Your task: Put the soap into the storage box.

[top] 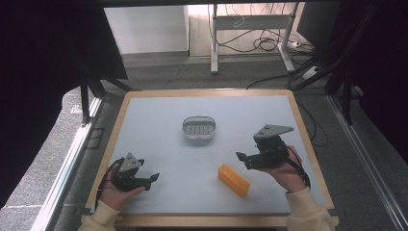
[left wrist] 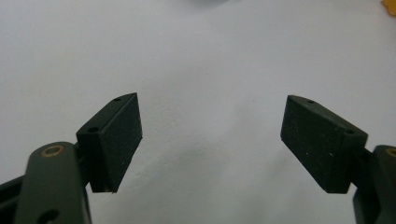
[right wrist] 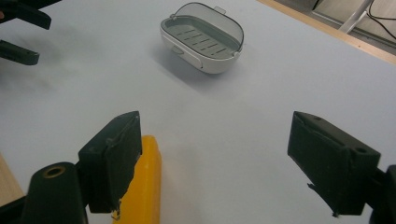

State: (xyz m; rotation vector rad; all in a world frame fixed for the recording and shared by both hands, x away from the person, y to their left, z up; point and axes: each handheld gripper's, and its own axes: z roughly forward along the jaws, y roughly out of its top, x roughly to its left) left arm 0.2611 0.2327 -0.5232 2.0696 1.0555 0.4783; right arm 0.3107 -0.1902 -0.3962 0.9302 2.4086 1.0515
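Right gripper (top: 240, 157): jaws spread, empty | soap (top: 234, 180): on table, ungrasped | dish (top: 198, 128): empty | left gripper (top: 155, 177): spread, idle | progress: nothing placed yet

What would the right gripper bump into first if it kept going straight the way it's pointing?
Probably the soap dish. The right gripper has open jaws, with the dish ahead between them, a stretch of bare table before it. The yellow soap bar lies below its near jaw, off to the side.

A white soap dish (top: 198, 129) is sitting mid-table (top: 159, 115), apparently with a slotted grey insert. Cables (top: 262, 43) are lying on the floor beyond.
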